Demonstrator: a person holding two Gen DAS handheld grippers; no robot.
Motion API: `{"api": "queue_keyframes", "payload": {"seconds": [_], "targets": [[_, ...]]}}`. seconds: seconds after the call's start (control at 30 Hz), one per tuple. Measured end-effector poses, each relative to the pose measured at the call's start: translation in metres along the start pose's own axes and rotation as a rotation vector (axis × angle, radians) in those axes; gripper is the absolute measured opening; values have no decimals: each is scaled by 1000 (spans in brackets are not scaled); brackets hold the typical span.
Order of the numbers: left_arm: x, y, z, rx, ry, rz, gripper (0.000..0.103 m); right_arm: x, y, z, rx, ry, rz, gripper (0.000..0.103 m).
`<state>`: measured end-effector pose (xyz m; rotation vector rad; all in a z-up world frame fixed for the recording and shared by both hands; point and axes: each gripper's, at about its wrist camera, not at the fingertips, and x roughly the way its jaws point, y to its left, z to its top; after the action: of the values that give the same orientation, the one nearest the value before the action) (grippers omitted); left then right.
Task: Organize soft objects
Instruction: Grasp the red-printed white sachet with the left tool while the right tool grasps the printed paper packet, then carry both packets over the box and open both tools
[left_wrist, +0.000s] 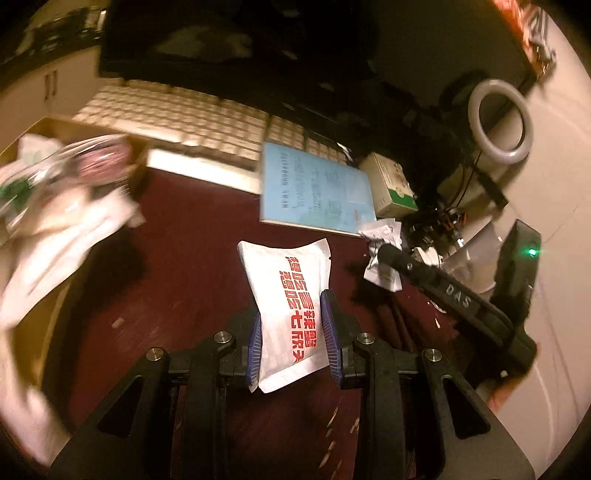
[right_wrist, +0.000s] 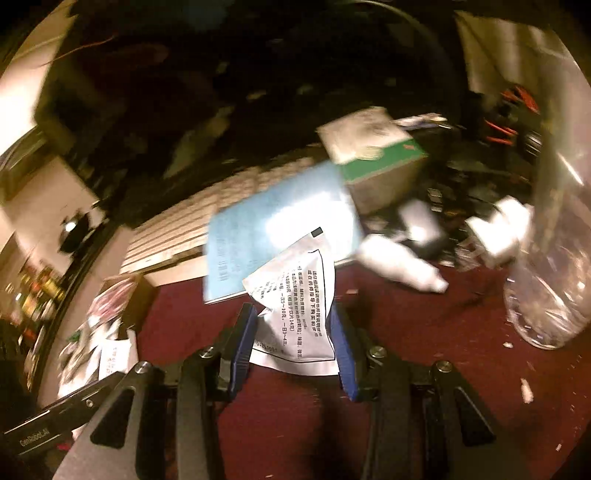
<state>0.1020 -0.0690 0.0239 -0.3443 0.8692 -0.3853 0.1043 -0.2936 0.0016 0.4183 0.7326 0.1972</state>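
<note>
Left gripper (left_wrist: 291, 334): blue pads pressed on both sides of a white sachet with red print (left_wrist: 286, 295), jaws narrowed to the packet's width, packet lifted clear over the dark red tabletop (left_wrist: 177, 266). Right gripper (right_wrist: 293, 338): pads clamp a crumpled white sachet with black print (right_wrist: 295, 314), jaws partly closed, packet held off the table.

Left wrist view: cardboard box (left_wrist: 59, 129) at far left, stuffed with white bags and plastic-wrapped items (left_wrist: 66, 192), heavily blurred. White keyboard (left_wrist: 192, 118) runs along the back. Light blue booklet (left_wrist: 314, 188) lies partly on the keyboard, a green-and-white carton (left_wrist: 391, 184) just beside it on the right. Crumpled paper scraps (left_wrist: 382, 251) near the booklet's lower corner. Ring light (left_wrist: 500, 122) upper right. Right gripper's black arm shows at right edge, marked DAS.

Right wrist view: clear plastic bottle (right_wrist: 550, 280) at right, white plugs and cables behind it, too blurred to tell more.
</note>
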Motion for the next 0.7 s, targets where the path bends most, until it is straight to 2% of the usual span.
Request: {"api": "queue_keyframes", "payload": {"seconds": [0.17,0.27,0.33,0.53,0.7], "targets": [[-37,37,-23,-95,-3,-17,28,1,20,-4,-84,16,93,40],[-62,56,-28,-122,-35,6,28,-1,38,-6,-115,8,139,40],[-80,71,-30,-156,-60,14,28,-3,52,-11,-115,23,200,40],[-128,117,-34,-256,-132,60,28,-1,127,-27,-189,78,375,40],[-145,148,-33,-310,-135,129,28,21,189,-43,-275,157,450,40]]}}
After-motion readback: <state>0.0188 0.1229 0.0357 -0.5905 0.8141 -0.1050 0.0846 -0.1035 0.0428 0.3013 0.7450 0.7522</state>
